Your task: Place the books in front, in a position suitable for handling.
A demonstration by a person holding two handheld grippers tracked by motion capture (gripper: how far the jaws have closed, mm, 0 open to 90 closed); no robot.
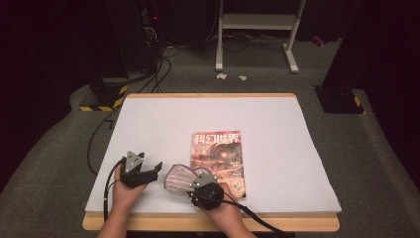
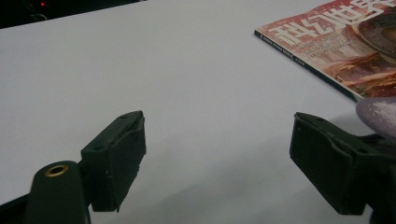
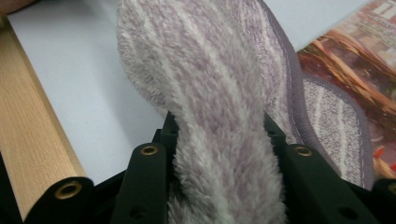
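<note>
A lilac fluffy cloth (image 1: pixel 179 178) with a grey hem lies at the table's near edge, its right part over the lower left corner of a red magazine (image 1: pixel 220 148). My right gripper (image 1: pixel 190 186) is shut on the cloth (image 3: pixel 205 70); the pile bulges up between the jaws (image 3: pixel 219 140), and the magazine (image 3: pixel 355 60) shows to its right. My left gripper (image 1: pixel 152 171) rests left of the cloth, open, with nothing between its jaws (image 2: pixel 219 123). Past its right jaw I see the cloth's edge (image 2: pixel 378 114) and the magazine (image 2: pixel 345 46).
A white sheet (image 1: pixel 198 114) covers the wooden table, whose bare front edge (image 1: pixel 198 221) runs just below the hands. On the floor behind stand a white metal frame (image 1: pixel 257 29), loose cables (image 1: pixel 148 74) and a black base with yellow stripes (image 1: pixel 104 96).
</note>
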